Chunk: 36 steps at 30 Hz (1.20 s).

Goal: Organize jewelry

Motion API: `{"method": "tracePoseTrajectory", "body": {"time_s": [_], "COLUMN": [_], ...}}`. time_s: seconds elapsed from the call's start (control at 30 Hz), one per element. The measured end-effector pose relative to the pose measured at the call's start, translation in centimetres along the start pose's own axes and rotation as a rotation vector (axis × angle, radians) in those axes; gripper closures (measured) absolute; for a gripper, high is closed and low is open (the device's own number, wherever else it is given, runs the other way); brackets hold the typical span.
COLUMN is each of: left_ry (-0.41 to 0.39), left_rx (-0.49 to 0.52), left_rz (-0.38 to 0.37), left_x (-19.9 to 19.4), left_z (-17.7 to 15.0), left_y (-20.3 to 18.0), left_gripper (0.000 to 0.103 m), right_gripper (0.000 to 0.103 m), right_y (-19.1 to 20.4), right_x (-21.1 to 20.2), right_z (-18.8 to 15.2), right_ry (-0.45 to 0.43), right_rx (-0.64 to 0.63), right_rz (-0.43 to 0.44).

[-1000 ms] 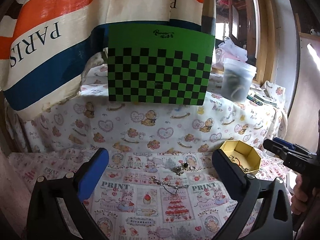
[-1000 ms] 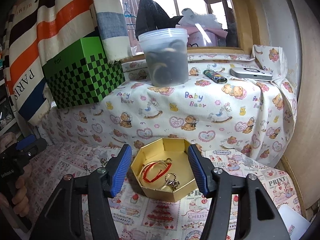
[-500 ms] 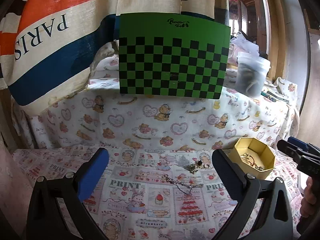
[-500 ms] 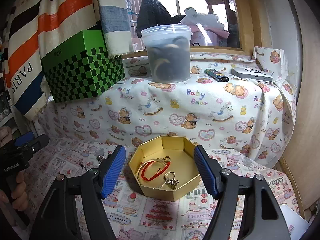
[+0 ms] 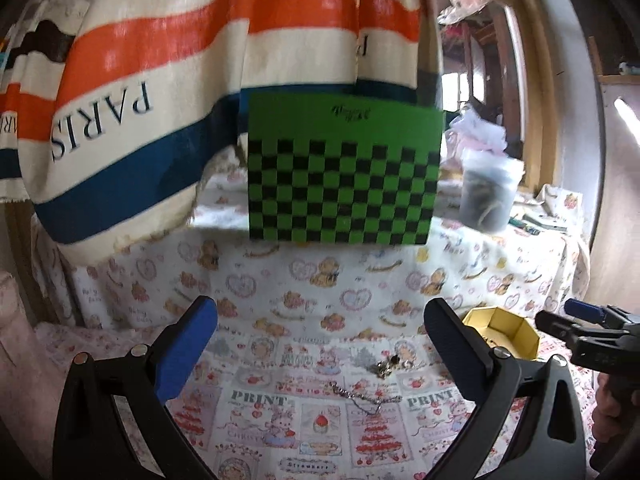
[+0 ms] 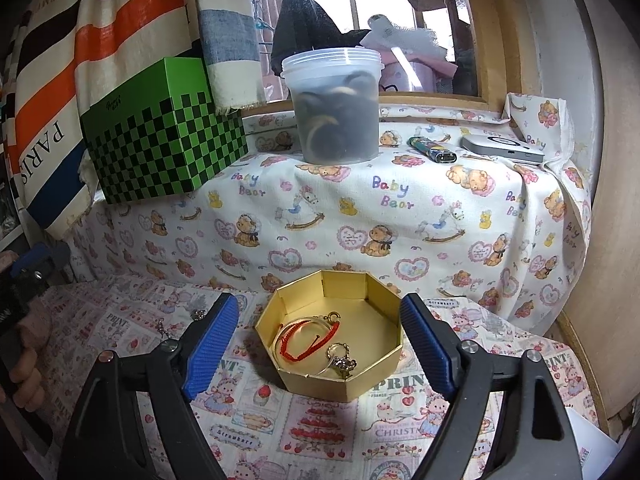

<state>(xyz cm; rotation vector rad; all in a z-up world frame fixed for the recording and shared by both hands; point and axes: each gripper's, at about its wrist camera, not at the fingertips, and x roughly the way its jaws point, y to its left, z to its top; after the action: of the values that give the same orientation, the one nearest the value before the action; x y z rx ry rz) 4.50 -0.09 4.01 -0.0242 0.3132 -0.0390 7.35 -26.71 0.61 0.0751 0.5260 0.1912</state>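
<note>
A gold octagonal box [image 6: 308, 376] sits on the printed cloth, holding a red cord bracelet [image 6: 304, 340] and a gold ring with a charm [image 6: 340, 358]. My right gripper [image 6: 320, 340] is open and empty, raised in front of the box. In the left wrist view a silver chain [image 5: 366, 396] and small earrings [image 5: 390, 364] lie loose on the cloth. My left gripper [image 5: 320, 344] is open and empty, above and before them. The box [image 5: 516, 332] shows at its right, partly hidden by the right finger. The loose earrings also show in the right wrist view [image 6: 198, 314].
A green checkered box [image 6: 160, 140] and a lidded plastic tub [image 6: 334, 108] stand on the raised shelf behind. A lighter [image 6: 432, 150] and a white flat device [image 6: 504, 148] lie at the shelf's right. A striped PARIS cloth [image 5: 120, 120] hangs at the left.
Both grippers have risen and drawn back a little from the cloth. The right gripper's jaws have opened wider. The jewelry has not moved.
</note>
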Motion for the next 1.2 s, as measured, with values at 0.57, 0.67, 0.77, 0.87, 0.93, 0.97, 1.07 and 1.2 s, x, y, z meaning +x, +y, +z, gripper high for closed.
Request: {"method": "tracePoseTrajectory", "body": {"time_s": [0.57,0.67,0.77,0.87,0.93,0.97,1.07,1.2], "left_ry": [0.068,0.081,0.088,0.091,0.112,0.139,0.218,0.265], "left_rx": [0.039,0.085,0.079,0.033,-0.001,-0.016,-0.059,-0.084], "left_rz": [-0.079,-0.086,-0.073,-0.050,-0.032,-0.018,0.021,0.049], "left_x": [0.4,0.4,0.6,1.0,1.7,2.2,3.6,4.3], "left_z": [0.1,0.0,-0.2,-0.3,-0.5,-0.6,-1.0,-1.3], "left_y": [-0.3,-1.0,-1.1,-0.4,0.4,0.9,2.3,3.3], "left_gripper": [0.000,0.000,0.000,0.000,0.000,0.000,0.008,0.015], "right_gripper": [0.018,0.018,0.018,0.018,0.018,0.018,0.023,0.040], "right_y": [0.8,0.9,0.9,1.5,2.6,3.2,5.2,8.8], "right_x": [0.4,0.4,0.2,-0.4,-0.3,0.0,0.8,3.1], "right_z": [-0.4,-0.4,-0.3,-0.1,0.2,0.4,0.9,0.9], "right_ry": [0.009,0.008,0.013,0.015,0.062,0.102,0.160,0.278], "right_rx": [-0.040,-0.041,-0.037,-0.032,-0.037,-0.048,-0.049,-0.079], "right_rz": [-0.020,-0.020,-0.003,0.054,0.090,0.106,0.185,0.248]}}
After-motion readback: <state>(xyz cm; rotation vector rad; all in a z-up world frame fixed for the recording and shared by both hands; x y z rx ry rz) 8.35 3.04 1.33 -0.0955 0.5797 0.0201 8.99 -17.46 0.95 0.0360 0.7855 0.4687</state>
